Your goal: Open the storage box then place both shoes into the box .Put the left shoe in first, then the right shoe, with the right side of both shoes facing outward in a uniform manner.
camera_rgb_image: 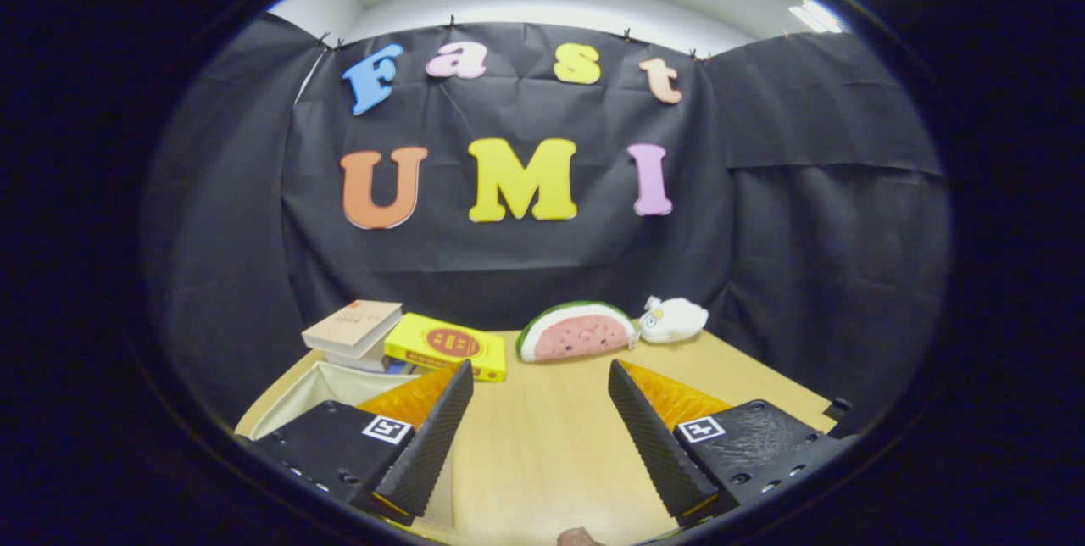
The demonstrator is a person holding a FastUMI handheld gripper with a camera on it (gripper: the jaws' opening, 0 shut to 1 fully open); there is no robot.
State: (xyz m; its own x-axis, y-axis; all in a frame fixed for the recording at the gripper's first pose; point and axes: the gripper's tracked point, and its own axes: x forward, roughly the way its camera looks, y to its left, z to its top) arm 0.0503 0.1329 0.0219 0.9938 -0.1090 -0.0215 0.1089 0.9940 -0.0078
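Observation:
My gripper (539, 376) is held above the wooden table (542, 436), its two fingers spread wide apart with nothing between them. Left of the left finger (436, 436) lies a pale, cream-coloured flat thing (305, 398), possibly the storage box or its lid; the finger hides part of it and I cannot tell which it is.
Beyond the fingers, along the back of the table, a stack of books (354, 330) and a yellow book (445, 346) lie at the left. A watermelon-slice plush (576, 332) and a small white plush (674, 319) sit further right. Black cloth walls close the booth behind.

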